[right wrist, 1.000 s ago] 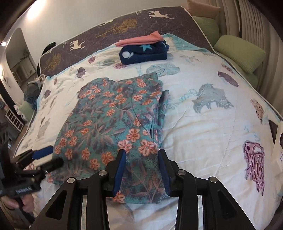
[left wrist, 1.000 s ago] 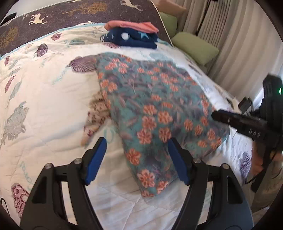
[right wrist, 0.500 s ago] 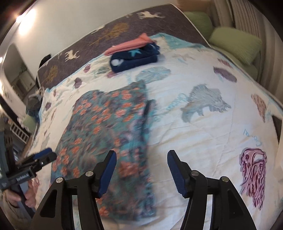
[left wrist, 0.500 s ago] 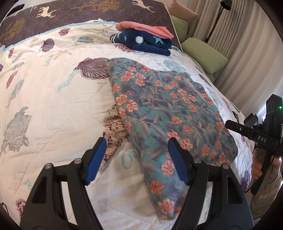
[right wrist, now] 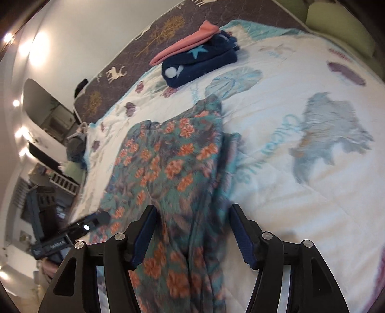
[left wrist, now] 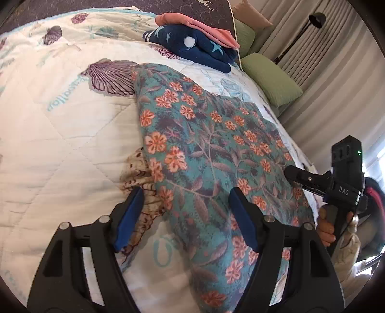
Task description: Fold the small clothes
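Note:
A teal garment with orange flowers (left wrist: 211, 154) lies folded lengthwise on the white quilt; it also shows in the right wrist view (right wrist: 168, 173). My left gripper (left wrist: 186, 216) is open and empty, hovering over the garment's near left edge. My right gripper (right wrist: 192, 228) is open and empty, hovering over the garment's near right end. The right gripper also shows at the right of the left wrist view (left wrist: 312, 179), and the left gripper at the left of the right wrist view (right wrist: 84, 226).
A stack of folded clothes, navy with stars (left wrist: 197, 48) under a pink one (left wrist: 199, 22), sits at the far end of the quilt (left wrist: 60, 120). Green pillows (left wrist: 272, 79) lie past the right side. A dark patterned mattress (right wrist: 144, 43) is behind.
My right gripper has opened and let go of the garment, then tilted. My left gripper has moved forward along the garment's left edge, staying open.

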A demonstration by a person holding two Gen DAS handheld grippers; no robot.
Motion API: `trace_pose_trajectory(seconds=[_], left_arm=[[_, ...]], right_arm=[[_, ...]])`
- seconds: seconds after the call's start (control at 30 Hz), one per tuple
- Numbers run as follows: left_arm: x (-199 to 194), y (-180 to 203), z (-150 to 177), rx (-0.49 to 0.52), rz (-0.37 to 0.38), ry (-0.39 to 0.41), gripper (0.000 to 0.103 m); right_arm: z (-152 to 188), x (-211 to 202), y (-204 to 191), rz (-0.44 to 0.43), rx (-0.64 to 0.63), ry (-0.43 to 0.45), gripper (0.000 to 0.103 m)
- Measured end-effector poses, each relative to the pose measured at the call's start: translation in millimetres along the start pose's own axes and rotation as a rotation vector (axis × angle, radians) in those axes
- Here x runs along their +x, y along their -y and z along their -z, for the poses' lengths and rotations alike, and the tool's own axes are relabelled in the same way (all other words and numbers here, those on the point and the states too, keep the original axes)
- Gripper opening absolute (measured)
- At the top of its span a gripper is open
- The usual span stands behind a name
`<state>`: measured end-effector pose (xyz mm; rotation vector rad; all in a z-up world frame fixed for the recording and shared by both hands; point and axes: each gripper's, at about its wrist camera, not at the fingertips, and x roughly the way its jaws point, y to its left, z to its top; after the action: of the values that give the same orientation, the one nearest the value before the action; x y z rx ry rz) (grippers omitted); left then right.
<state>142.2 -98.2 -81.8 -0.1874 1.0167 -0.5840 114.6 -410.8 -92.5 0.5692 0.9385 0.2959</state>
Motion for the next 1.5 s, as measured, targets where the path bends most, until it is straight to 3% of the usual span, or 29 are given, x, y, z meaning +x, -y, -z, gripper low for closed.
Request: trace_pose_trajectory(seconds=[0.4,0.67,0.93,1.2,1.23,1.27,1.3,1.33,1.43,1.5], left_arm=[[17,-2,-13,0.036,0.056,0.024,0.082],[32,-9,-34,0.027,0.145,0.028,0.088],[41,-17,-45,0.002,0.220,0.028,0.088],[46,-12,-50,0.025,0.200,0.039,0.088],[47,-12,-51,0.024,0.203,0.041,0.088],[47,-13,-51,0.023,0.205,0.045,0.087],[47,-13,-51,0.023,0.202,0.049,0.083],[47,-14,-52,0.021,0.194,0.051,0.071],[48,-24,-55,-0.032,0.163,0.047,0.020],[44,-28,-56,-0.064,0.187,0.052,0.019]], right_arm=[[-24,22,2,-0.085,-0.041,-0.004,0.070],[-40,39,-2,-0.104,-0.121,-0.043,0.070],[-49,50,-5,-0.103,-0.146,-0.035,0.061],[-53,52,1,-0.116,-0.120,-0.024,0.057],[-53,52,2,-0.121,-0.117,-0.022,0.055],[-54,53,2,-0.123,-0.113,-0.021,0.045],[-54,52,4,-0.125,-0.104,-0.021,0.033],[-55,54,7,-0.140,-0.088,-0.027,0.028],[-55,54,7,-0.162,-0.085,-0.027,0.023],[-53,49,-1,-0.144,-0.119,-0.006,0.021]])
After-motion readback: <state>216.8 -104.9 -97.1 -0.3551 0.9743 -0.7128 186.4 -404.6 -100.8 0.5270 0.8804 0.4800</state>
